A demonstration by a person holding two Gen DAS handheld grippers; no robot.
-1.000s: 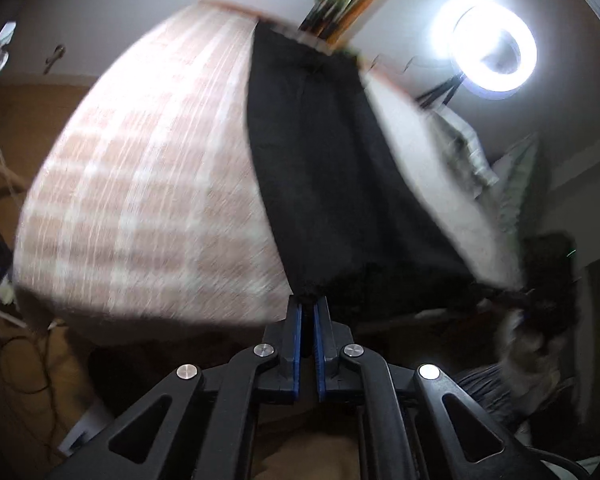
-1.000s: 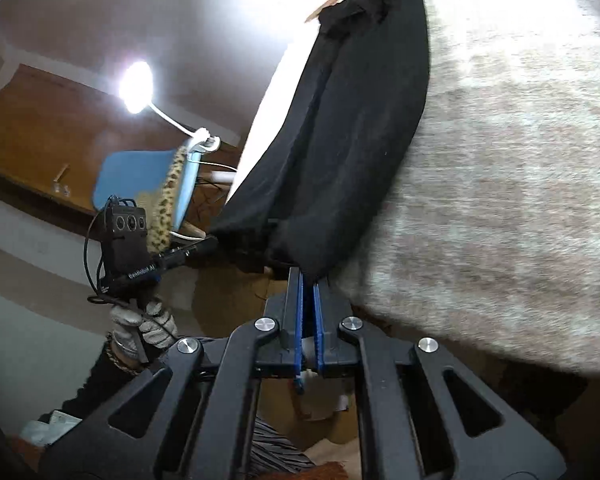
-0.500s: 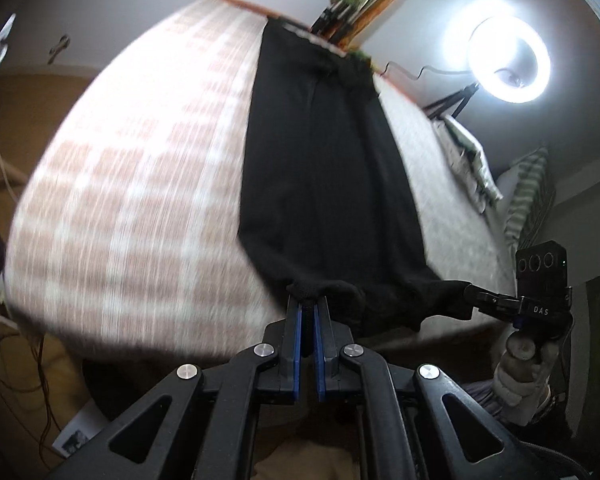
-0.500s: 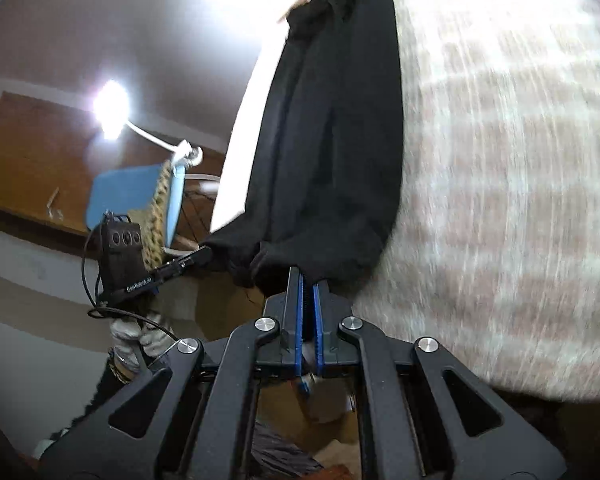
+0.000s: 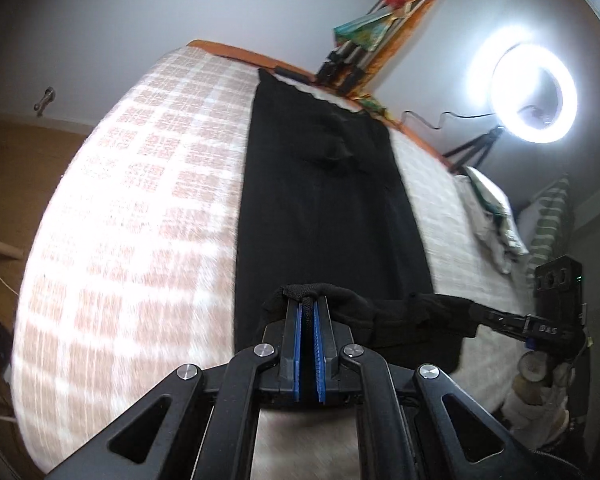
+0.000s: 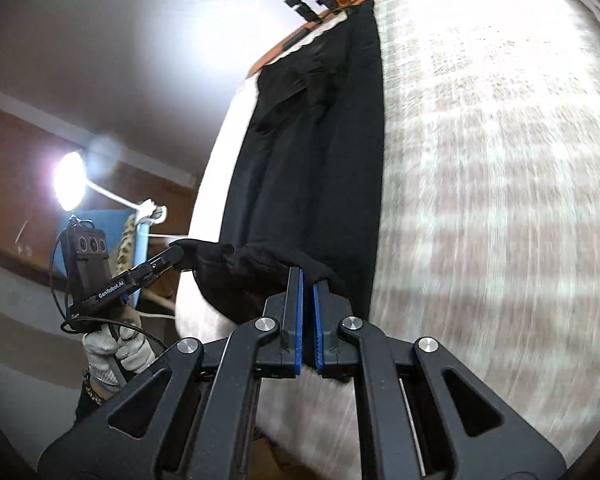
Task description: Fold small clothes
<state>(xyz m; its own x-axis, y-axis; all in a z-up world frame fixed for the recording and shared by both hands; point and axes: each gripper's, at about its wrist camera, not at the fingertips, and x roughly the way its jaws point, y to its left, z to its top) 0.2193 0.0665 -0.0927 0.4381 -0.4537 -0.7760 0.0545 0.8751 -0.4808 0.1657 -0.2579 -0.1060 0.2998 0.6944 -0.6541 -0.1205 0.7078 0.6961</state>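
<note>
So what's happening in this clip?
A person is folding a black garment laid lengthwise on a checked bedspread. The left gripper and right gripper are each shut on a corner of its near end, lifting that edge off the bed. A ring light shines beside the bed.

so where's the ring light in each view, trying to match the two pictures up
Left wrist view: the ring light glows at the upper right, above the far right side of the bed.
Right wrist view: the ring light is a bright oval at the middle left, behind the left tool.
Shared landmark: the black garment lying lengthwise on the checked bed cover.
</note>
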